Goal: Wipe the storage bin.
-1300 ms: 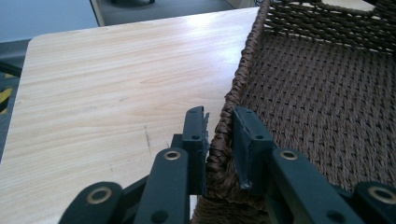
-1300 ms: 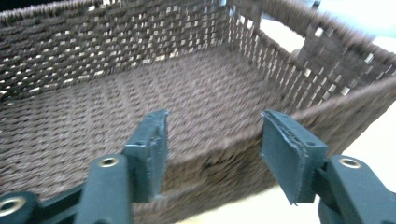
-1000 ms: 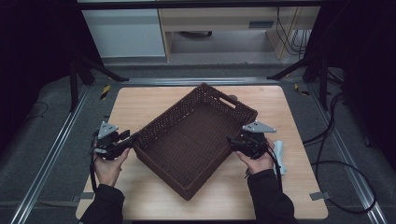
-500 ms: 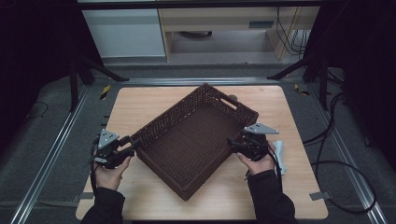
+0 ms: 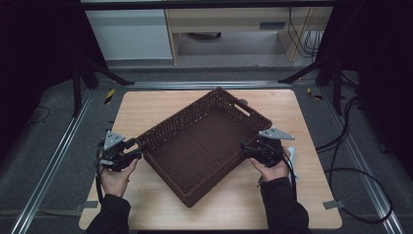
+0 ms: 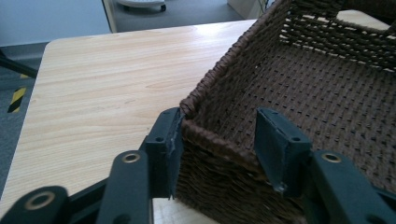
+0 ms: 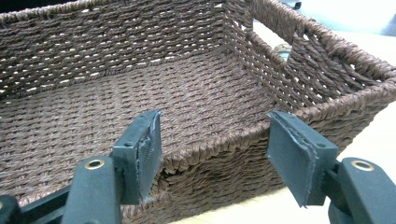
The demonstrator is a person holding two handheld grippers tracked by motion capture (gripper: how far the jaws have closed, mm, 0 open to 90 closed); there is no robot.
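A dark brown woven basket (image 5: 195, 113) lies turned at an angle on the wooden table (image 5: 146, 105). My left gripper (image 5: 139, 148) is at the basket's left corner. In the left gripper view the left gripper (image 6: 218, 126) straddles the basket wall (image 6: 219, 154), and its jaws have just been opening. The outer pad is by the corner and the inner pad stands off the weave. My right gripper (image 5: 246, 148) is at the right side wall. In the right gripper view the right gripper (image 7: 215, 126) is open wide, with the basket rim (image 7: 219, 144) between its pads, untouched.
The basket has a handle cut-out (image 7: 299, 46) in its far end wall. A small white object (image 5: 292, 158) lies on the table beside the right hand. Bare tabletop runs along the left, far and near sides. Metal rails and cables border the table.
The left gripper's jaws have spread apart at the basket's corner. The basket and the right gripper have stayed where they were.
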